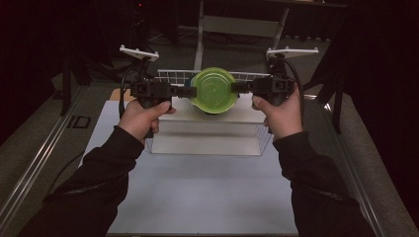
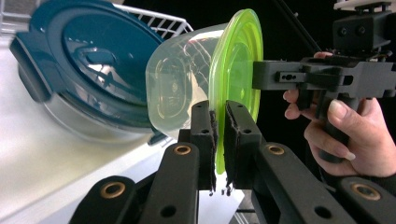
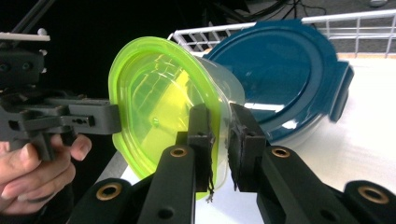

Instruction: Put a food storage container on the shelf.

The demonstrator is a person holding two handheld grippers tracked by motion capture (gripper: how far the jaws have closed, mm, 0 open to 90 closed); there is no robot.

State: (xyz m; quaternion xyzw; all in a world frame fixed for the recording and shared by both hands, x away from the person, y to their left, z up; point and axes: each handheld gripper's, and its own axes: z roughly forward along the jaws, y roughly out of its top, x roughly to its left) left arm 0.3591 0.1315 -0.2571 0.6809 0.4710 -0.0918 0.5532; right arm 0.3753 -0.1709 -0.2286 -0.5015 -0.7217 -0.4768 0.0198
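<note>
Two tools pinch one clear plastic tub with a lime-green lid (image 1: 213, 90): left tool (image 1: 190, 91) and right tool (image 1: 236, 87) each clamp opposite lid rims, holding it above the white tabletop (image 1: 197, 192), empty, beside a blue-lidded container (image 2: 93, 60).

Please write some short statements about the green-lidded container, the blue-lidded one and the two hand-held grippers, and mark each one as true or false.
1. The left hand-held gripper is shut on the rim of the round green plastic lid. True.
2. The right hand-held gripper hangs open, away from the lid. False: its jaws pinch the opposite edge of the same lid.
3. The green lid sits on a clear plastic tub. True.
4. The clear tub rests flat on the white table. False: it is held in the air between the two grippers.
5. A dark blue-lidded container lies behind the tub, near a white wire rack. True.
</note>
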